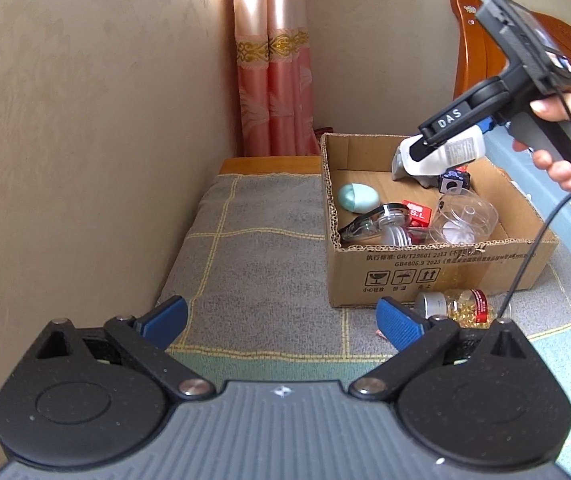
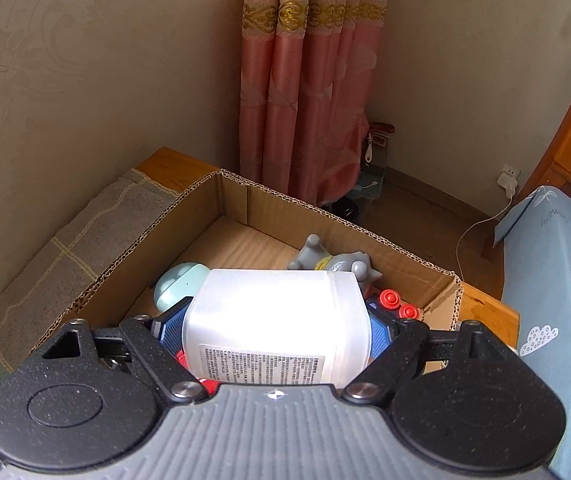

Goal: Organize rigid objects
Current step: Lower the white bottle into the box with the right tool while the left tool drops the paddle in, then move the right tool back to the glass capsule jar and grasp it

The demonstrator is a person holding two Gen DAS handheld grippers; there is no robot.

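A cardboard box (image 1: 437,272) stands on the grey checked mat, holding a teal egg-shaped thing (image 1: 357,197), a grey toy figure (image 2: 335,260), a clear round container (image 1: 465,218), a red pack (image 1: 417,213) and other pieces. My right gripper (image 1: 443,148) hangs over the box, shut on a white plastic bottle (image 2: 277,320) that lies crosswise between its blue pads (image 2: 379,338). My left gripper (image 1: 281,320) stands open low over the mat, nothing between its fingers. A jar of yellow capsules (image 1: 461,305) lies on the mat just outside the box's front wall, beside the left gripper's right finger.
A beige wall runs along the left, and a pink curtain (image 2: 309,100) hangs in the corner. A wooden headboard (image 1: 485,60) and light blue bedding (image 2: 553,280) lie to the right. A white charger and cable (image 2: 505,184) sit on the floor behind the box.
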